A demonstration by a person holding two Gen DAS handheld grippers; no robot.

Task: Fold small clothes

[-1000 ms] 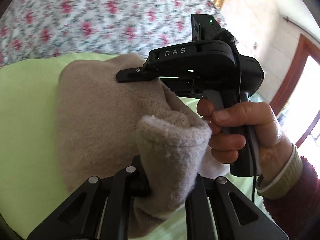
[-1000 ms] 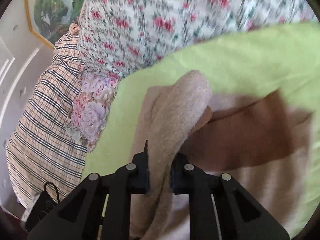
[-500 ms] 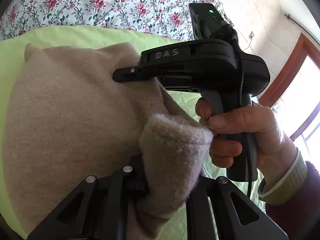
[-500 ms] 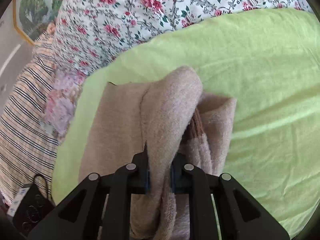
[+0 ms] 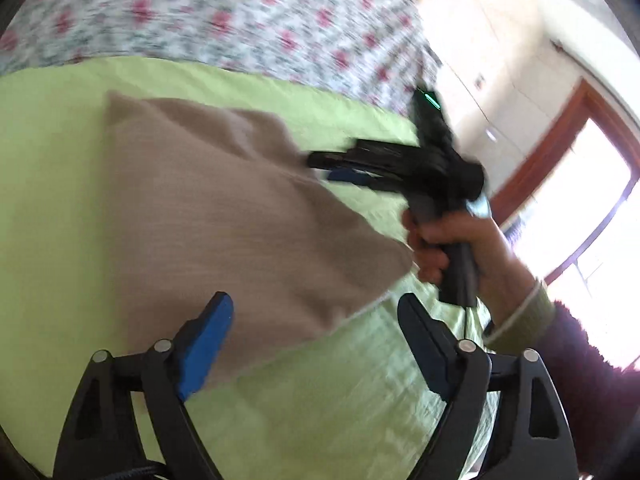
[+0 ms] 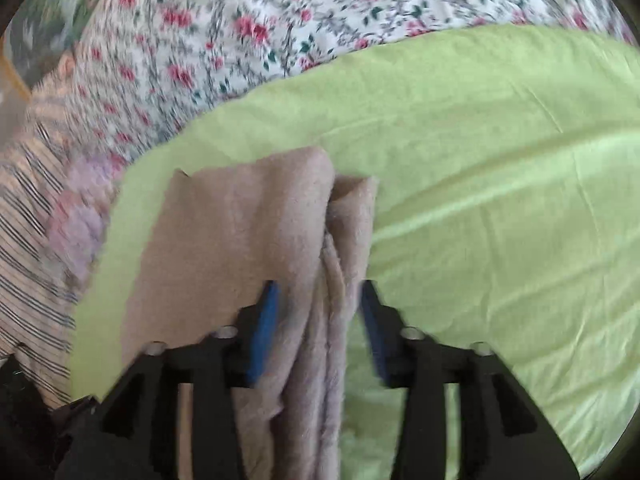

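Note:
A beige knitted garment (image 5: 224,220) lies folded on a lime-green cloth (image 5: 340,392) on the bed. My left gripper (image 5: 316,312) is open, its blue-padded fingers apart just above the garment's near edge. My right gripper (image 6: 318,300) is open too; the garment's folded edge (image 6: 312,248) lies loose between its spread fingers. In the left wrist view the right gripper (image 5: 336,166) sits at the garment's far right side, held by a hand.
A floral bedspread (image 6: 280,20) lies beyond the green cloth (image 6: 500,200). A striped and a flowered fabric (image 6: 36,208) are at the left. A wooden-framed window or door (image 5: 568,152) is at the right.
Both grippers opened and let go of the beige garment, which dropped flat onto the green cloth. Both grippers have pulled back a little.

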